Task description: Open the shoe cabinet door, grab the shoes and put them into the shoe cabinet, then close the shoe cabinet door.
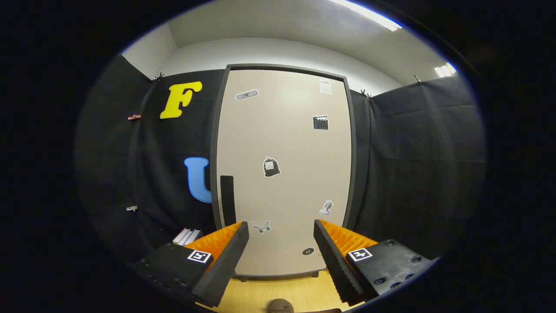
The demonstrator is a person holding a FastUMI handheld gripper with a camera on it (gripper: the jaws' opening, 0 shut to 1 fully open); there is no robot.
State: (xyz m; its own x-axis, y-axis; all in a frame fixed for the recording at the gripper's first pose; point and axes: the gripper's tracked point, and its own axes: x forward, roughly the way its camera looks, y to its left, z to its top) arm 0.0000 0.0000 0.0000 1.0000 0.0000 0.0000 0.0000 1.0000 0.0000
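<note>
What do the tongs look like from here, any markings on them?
The tongs have two wedge-shaped fingers with ribbed inner faces, tapering forward. Each sits on a blocky black mount carrying a small square black-and-white marker tag. The right mount shows round screw recesses. No cables visible.

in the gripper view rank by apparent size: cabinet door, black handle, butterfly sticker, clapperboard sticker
1. cabinet door, shut
2. black handle
3. butterfly sticker and clapperboard sticker: look alike, unranked

The gripper has its jaws open, empty.
</note>
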